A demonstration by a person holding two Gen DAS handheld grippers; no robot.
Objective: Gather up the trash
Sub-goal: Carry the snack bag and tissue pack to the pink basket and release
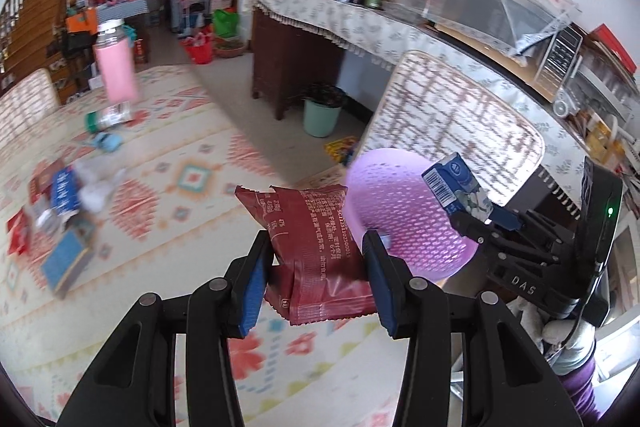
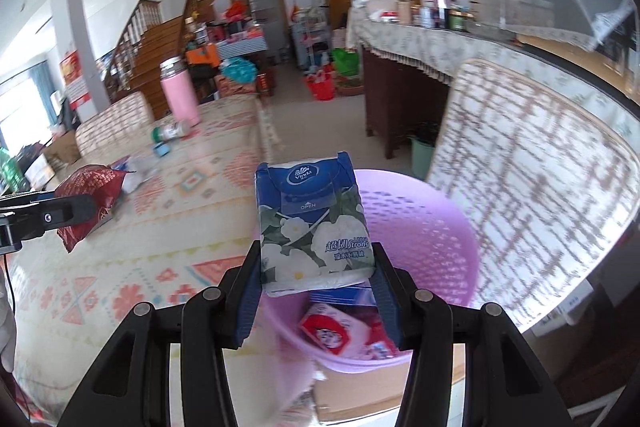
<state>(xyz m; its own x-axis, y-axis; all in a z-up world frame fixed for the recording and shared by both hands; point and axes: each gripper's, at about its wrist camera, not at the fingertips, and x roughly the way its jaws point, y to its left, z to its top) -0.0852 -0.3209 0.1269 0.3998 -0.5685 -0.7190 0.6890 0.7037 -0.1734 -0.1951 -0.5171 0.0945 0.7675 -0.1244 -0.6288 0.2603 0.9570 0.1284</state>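
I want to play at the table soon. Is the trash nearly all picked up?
Partly. Some wrappers already lie in the purple basket. Right now the left gripper holds a red snack bag and the right gripper holds a blue tissue pack over the basket. Left to do: a pile of packets and a tipped bottle on the tablecloth.

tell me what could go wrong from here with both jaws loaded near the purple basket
1. The right gripper pinches only the bottom of the tissue pack; it could tip out before clearing the purple basket rim.
2. The left gripper holds the red snack wrapper over the table, not the basket; released now, it lands on the tablecloth.
3. The grippers are close together and may collide.
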